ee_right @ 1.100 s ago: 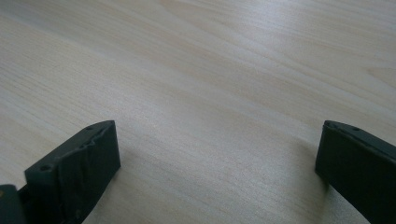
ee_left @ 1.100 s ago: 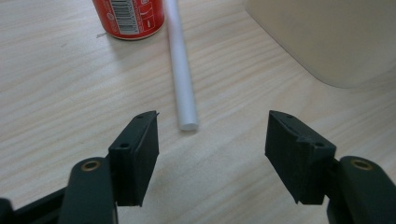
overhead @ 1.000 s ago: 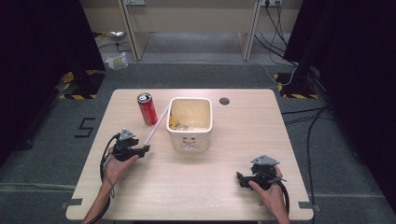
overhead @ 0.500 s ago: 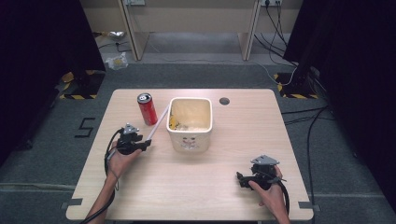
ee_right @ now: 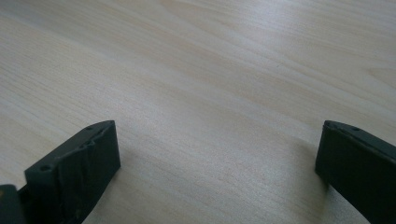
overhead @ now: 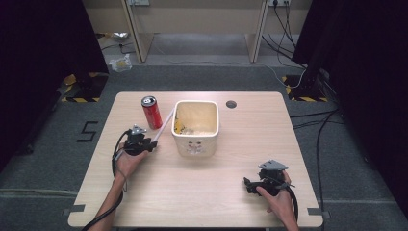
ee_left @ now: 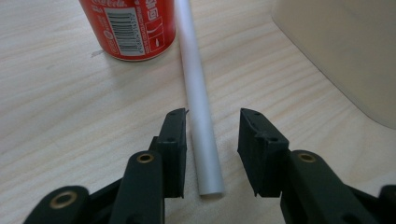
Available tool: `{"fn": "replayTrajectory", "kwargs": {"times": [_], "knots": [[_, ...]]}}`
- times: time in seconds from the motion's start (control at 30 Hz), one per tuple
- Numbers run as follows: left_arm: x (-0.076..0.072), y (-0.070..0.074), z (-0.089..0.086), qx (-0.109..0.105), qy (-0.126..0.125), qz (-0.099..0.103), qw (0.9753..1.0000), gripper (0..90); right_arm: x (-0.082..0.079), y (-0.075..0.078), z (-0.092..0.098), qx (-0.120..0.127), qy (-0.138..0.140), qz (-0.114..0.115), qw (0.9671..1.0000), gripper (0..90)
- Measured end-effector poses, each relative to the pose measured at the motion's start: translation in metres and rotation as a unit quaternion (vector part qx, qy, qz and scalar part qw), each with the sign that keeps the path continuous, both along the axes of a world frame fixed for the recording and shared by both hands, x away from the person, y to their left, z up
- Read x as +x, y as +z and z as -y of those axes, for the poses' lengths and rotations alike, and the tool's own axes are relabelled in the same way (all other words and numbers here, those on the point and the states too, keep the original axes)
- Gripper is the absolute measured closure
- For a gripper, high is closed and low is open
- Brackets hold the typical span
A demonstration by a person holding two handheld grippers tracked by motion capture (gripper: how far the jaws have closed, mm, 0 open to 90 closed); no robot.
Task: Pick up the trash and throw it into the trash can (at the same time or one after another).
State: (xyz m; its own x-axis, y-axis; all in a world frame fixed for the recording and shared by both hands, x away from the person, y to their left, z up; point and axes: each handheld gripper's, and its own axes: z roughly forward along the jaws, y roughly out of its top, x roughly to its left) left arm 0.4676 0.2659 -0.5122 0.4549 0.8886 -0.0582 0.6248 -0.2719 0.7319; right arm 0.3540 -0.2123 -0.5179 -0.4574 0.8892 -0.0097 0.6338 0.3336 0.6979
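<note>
Our left tool (ee_left: 212,140) sits low on the worktop (overhead: 202,192), jaws parted w/ the near end of the white tube (ee_left: 198,102) between them, not yet pinched; it's straddled for a grab. Tube runs fwd past the red can (ee_left: 128,28), just left of it, toward the cream bin (overhead: 196,126). Right tool (ee_right: 217,163) rests wide open over bare wood, well off to the side.

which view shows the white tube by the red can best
The left gripper view: the long white plastic tube lies on the table, its near end between the open jaws of the left claw, beside the red soda can. The high view shows it as a thin pale line slanting toward the cream square tub.
</note>
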Motion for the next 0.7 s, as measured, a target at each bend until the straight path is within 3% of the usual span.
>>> {"fn": "replayTrajectory", "kwargs": {"times": [0.2,0.4,0.7], "knots": [[0.0014,-0.0026,0.0041,0.015,0.005,0.009,0.9998,67.8,0.0000,0.0000,0.0000,0.000,0.000,0.000,1.0000,0.0],[0.0002,-0.0028,0.0058,0.016,-0.002,0.013,0.9998,78.3,0.0000,0.0001,0.0000,0.000,0.001,-0.001,1.0000,0.0],[-0.0024,0.0039,0.0077,0.017,-0.007,0.020,0.9996,79.5,0.0001,0.0001,0.0001,0.000,0.001,0.000,1.0000,0.0]]}}
